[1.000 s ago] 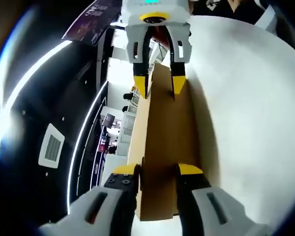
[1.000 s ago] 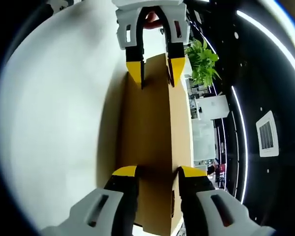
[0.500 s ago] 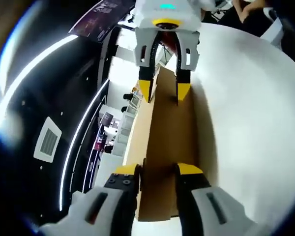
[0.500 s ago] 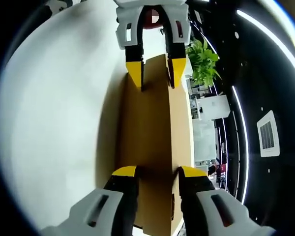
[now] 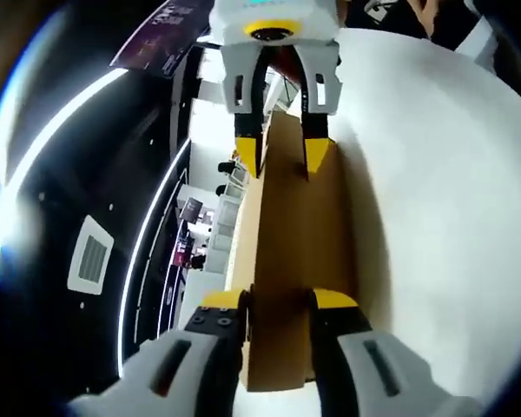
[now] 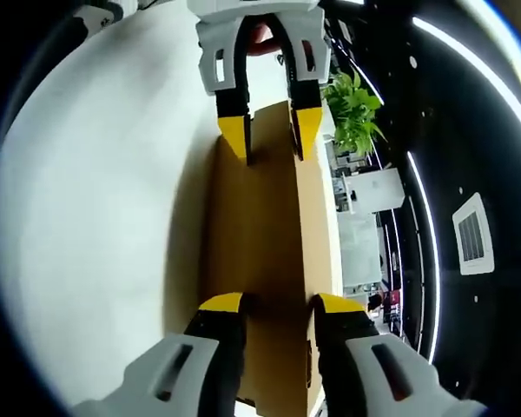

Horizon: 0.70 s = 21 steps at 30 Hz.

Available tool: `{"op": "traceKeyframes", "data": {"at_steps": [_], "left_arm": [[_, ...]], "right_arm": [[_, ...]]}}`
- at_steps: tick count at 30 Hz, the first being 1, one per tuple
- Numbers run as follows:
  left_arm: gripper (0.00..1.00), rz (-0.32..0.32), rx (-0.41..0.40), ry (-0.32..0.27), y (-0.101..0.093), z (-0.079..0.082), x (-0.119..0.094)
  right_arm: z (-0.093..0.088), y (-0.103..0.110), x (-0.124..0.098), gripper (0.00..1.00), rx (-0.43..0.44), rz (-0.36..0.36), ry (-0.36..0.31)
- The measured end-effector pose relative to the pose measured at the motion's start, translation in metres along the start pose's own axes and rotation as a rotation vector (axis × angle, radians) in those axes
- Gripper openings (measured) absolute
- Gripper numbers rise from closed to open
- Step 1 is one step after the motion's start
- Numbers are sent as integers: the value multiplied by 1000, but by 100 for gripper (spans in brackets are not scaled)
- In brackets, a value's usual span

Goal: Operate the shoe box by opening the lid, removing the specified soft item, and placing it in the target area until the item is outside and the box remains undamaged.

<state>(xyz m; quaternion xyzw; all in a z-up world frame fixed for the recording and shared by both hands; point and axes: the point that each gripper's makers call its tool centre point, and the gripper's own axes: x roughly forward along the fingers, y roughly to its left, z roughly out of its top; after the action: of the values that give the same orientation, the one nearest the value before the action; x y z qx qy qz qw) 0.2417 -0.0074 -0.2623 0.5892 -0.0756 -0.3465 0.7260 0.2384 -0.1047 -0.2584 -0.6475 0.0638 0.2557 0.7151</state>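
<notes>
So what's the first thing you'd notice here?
A long brown cardboard box held at both ends: the left hand-held gripper has its yellow-tipped jaws around the near end, and the right hand-held gripper clamps the far end, facing it. Behind the box lies a big white round table, and a green plant pokes up beside it.

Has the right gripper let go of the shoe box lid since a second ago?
No. The right gripper still straddles the cardboard lid at the same end.
</notes>
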Motion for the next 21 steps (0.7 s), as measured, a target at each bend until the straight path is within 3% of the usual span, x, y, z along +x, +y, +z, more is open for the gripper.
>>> {"op": "traceKeyframes", "data": {"at_steps": [10,13,21], "left_arm": [[28,-4,-13,7,2,1,-4],[29,3,-51,7,7,2,-5],[29,21,-30,21,1,-2,-3]], "right_arm": [[1,-3,-1,30,-3,-14,5],[2,-8,-3,29,-6,-17,0],[4,-11,-4,29,5,-18,-3]]}}
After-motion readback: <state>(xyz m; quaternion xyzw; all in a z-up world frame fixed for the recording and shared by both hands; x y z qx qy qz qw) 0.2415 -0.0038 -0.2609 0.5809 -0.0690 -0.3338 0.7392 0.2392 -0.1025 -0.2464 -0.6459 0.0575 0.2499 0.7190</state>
